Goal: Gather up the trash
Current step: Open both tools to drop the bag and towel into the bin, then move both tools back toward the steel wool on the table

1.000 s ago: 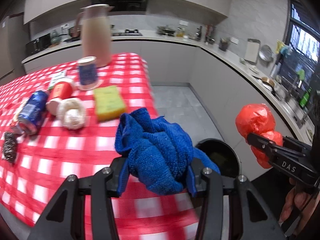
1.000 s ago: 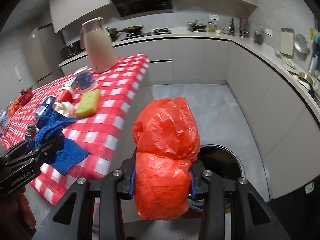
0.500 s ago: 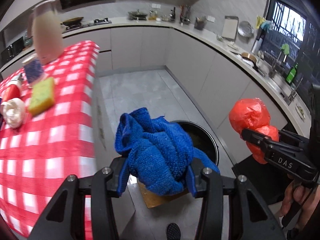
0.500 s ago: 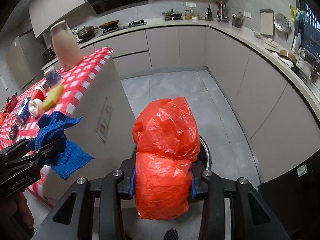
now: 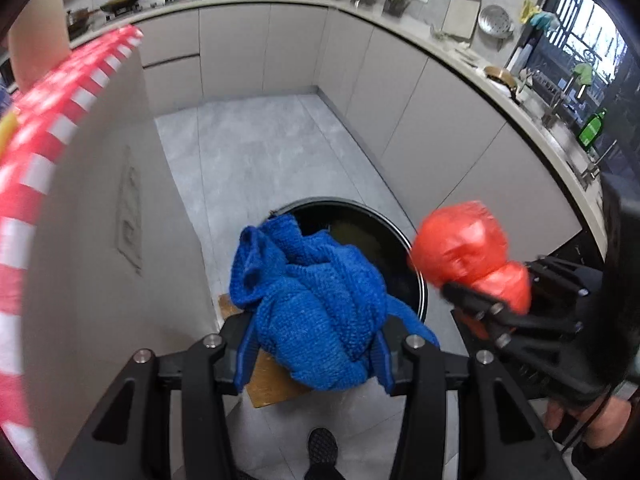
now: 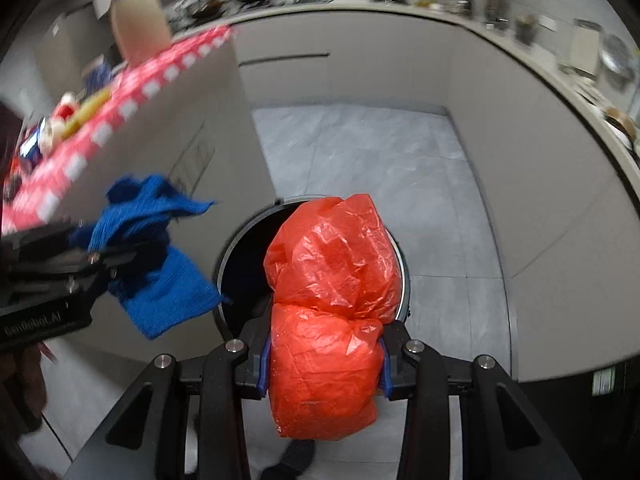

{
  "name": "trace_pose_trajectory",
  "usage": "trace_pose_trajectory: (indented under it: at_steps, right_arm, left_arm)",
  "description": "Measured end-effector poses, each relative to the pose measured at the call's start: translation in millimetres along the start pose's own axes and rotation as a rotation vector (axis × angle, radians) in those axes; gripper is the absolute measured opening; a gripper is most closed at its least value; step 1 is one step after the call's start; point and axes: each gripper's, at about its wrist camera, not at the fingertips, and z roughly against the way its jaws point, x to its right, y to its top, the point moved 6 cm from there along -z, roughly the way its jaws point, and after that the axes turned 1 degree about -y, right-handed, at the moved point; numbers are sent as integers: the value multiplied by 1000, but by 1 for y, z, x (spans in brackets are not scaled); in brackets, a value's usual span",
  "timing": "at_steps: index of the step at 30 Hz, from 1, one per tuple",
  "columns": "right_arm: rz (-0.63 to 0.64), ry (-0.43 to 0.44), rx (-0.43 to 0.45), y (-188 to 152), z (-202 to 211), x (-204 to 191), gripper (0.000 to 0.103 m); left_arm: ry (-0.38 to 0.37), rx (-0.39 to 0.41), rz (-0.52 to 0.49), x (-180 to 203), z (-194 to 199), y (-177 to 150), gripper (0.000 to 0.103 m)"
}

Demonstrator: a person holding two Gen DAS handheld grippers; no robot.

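The blue cloth (image 5: 316, 316) is bunched between the pads of the left gripper (image 5: 316, 354), which pinches it at both sides, a loose corner trailing toward four o'clock. The red plastic bag (image 6: 332, 320) is squeezed the same way at its waist by the right gripper (image 6: 324, 364), its jaws pressed into the crinkled film so that the bag bulges above and below them. Both loads hang off the table and over the floor, at the open round black bin (image 5: 400, 248): in the left wrist view the cloth covers the bin's seven o'clock edge, and in the right wrist view the bag sits squarely across the mouth, with the cloth out at nine o'clock. The step in hand looks like the carry to the bin, close to its end. What the next move calls for, I judge, is bringing each load fully above the opening and then spreading the jaws; the cloth may need to shift further toward the centre, though blur and fisheye bend make its true overlap hard to read. The checked tablecloth (image 5: 28, 184) with the remaining items lies away at ten o'clock, and a shoe (image 5: 322, 446) shows at six.
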Motion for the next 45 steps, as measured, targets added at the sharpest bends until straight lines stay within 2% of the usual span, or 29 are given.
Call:
trace_pose_trajectory:
  at_steps: [2,3,4,5,6,9,14,19,26,45]
  right_arm:
    - [58,21,-36,-4,-24,1,42]
    - [103,34,-52,-5,-38,1,44]
    - [147,41,-63,-7,-48,1,60]
    - [230,12,-85,-12,-67,1,74]
    - [278,-28,-96,-15,-78,4,95]
    - [288,-34,-129,-19,-96,19,102]
    - [195,-47,-116,-14,-97,36,103]
    - [111,-47,-129,-9,-98,42,103]
    - [90,-58,-105,-1,-86,44,103]
    - [30,-96,88,31,26,39,103]
  left_arm:
    - [-41,-33,27,3,-21,0,57]
    - [-45,-49,42,1,-33,-1,72]
    - [1,-50,63,-7,-43,-3,88]
    - [49,-50,86,-15,-49,-4,92]
    - [79,-52,105,-23,-53,-5,93]
    - [118,-64,144,-32,-56,-9,94]
    - [173,-82,120,-21,-59,-17,98]
    - [183,-83,94,-7,-57,-14,98]
    - [206,-49,77,-6,-41,-5,98]
    - [230,133,75,6,56,14,98]
